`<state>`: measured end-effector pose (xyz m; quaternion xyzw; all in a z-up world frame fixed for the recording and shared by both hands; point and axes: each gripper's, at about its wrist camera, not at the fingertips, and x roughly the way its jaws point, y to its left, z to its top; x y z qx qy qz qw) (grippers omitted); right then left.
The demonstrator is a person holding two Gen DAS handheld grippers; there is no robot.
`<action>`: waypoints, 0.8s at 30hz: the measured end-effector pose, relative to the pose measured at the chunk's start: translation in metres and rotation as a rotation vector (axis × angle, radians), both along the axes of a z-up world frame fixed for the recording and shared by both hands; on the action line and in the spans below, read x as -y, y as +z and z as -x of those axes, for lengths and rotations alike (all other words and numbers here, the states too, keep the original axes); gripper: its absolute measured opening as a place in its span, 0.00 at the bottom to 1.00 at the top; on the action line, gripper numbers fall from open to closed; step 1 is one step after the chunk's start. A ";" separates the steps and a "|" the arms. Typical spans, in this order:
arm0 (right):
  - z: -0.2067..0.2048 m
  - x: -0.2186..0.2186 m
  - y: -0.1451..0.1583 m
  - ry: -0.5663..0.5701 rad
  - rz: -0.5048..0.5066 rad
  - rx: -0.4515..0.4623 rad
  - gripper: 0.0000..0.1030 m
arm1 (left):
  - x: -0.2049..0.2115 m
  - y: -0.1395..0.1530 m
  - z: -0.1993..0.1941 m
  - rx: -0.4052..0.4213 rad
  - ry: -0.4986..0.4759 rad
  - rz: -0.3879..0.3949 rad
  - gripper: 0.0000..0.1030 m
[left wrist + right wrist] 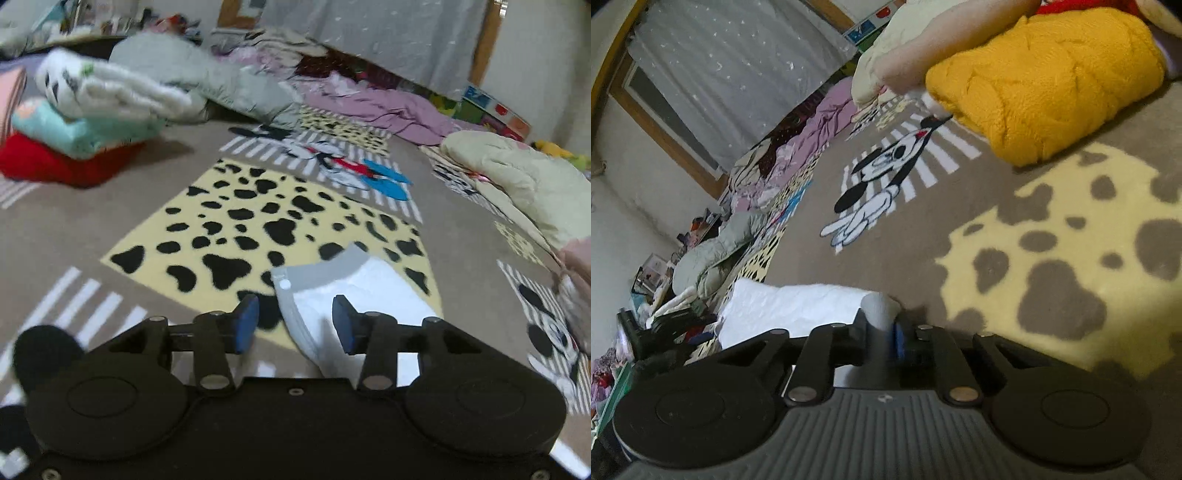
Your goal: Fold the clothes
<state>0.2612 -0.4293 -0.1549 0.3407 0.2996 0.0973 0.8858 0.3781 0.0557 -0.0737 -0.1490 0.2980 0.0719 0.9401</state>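
The left gripper (295, 321) hovers over a patterned carpet (110, 206), its blue pads (245, 325) apart with nothing pressed between them. A small white garment with a grey band (347, 284) lies on the carpet's yellow spotted patch, partly behind the right-hand pad. At the upper left is a stack of folded clothes (74, 122): white on turquoise on red. A cream quilt (517, 177) lies at the right.

White garment (354, 291), grey-trimmed; black-spotted yellow rug (236, 225).
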 end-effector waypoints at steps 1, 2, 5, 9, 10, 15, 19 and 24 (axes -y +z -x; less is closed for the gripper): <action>0.002 -0.001 0.003 -0.008 0.022 0.008 0.25 | 0.002 0.003 0.010 0.005 -0.013 -0.006 0.41; 0.005 0.000 0.006 -0.018 0.045 0.019 0.31 | 0.003 0.005 0.022 0.010 -0.026 -0.002 0.41; 0.015 0.005 0.016 -0.058 0.116 0.057 0.34 | -0.001 0.006 0.055 0.002 -0.041 0.015 0.41; 0.028 0.015 0.023 -0.093 0.153 0.095 0.36 | -0.021 0.011 0.103 -0.007 -0.002 0.058 0.42; 0.033 0.014 0.027 -0.074 0.161 0.127 0.36 | -0.027 0.013 0.116 -0.005 0.009 0.067 0.42; 0.051 -0.024 0.041 0.164 0.261 0.244 0.35 | -0.057 0.024 0.178 0.005 0.094 0.067 0.44; 0.042 -0.068 0.021 0.308 0.484 0.086 0.36 | -0.084 0.026 0.216 -0.017 0.160 0.065 0.47; 0.068 -0.080 0.028 0.275 0.619 0.161 0.37 | -0.111 0.026 0.248 -0.029 0.190 0.111 0.48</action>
